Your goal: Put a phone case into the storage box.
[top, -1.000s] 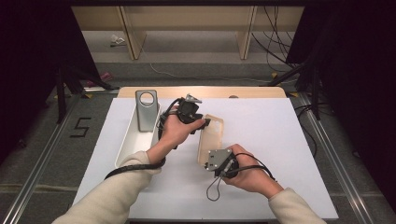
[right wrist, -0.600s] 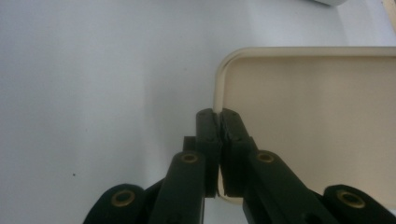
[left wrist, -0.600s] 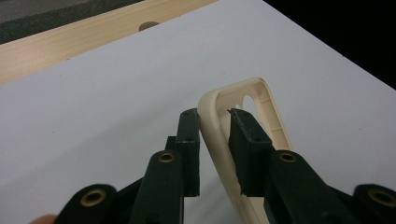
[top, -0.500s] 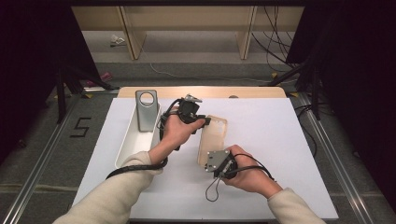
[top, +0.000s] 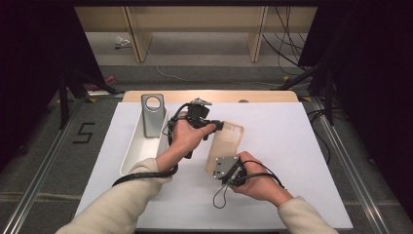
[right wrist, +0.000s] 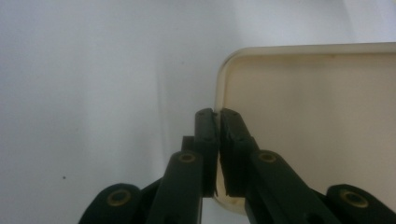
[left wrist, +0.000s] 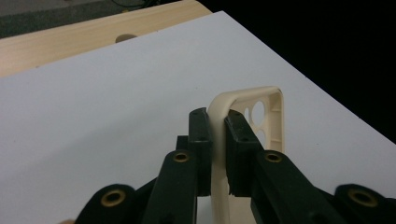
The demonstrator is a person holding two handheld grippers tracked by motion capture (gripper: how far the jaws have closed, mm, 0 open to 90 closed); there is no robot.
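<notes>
A cream phone case hangs tilted above the white table, gripped at both ends. My left gripper is shut on its far rim beside the camera cutout; in the left gripper view the rim of the case runs between the pads of that gripper, whose jaws have just been closing on it. My right gripper holds the near end. In the right gripper view the thin side wall of the case sits between that gripper's pads, whose jaws have just been opening a little.
A long white tray lies at the left, with a grey metal plate with a round hole standing at its far end. The white board has free room at the right. A wooden strip edges the far side.
</notes>
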